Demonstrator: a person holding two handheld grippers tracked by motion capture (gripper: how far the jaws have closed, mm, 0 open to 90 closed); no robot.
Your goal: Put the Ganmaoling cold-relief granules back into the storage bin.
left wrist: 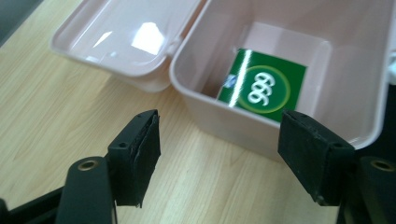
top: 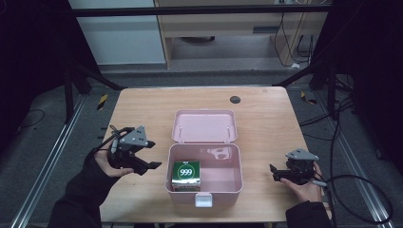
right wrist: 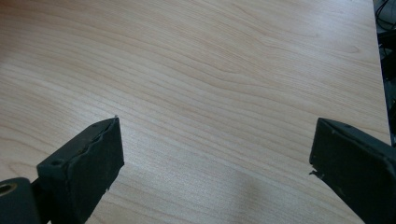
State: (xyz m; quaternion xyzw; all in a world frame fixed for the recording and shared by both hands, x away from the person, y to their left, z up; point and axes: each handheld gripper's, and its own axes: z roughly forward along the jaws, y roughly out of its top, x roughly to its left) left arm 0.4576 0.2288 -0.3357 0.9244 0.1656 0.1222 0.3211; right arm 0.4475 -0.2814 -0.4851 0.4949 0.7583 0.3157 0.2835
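the green square 999 carton (top: 186, 175) is already sitting inside the open pink plastic box (top: 239, 186), toward its 9 o'clock wall, so shutting the flipped-back lid (top: 204, 126) is probably what is remaining, with the left claw (top: 155, 155) hanging spread and empty at the box's 9 o'clock and the right claw (top: 273, 173) idling spread and empty at 3 o'clock on the wooden worktop (top: 142, 104).

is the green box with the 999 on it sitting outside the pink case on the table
No, the green box sits inside the open pink case, in its near left corner, with the lid folded back behind it.
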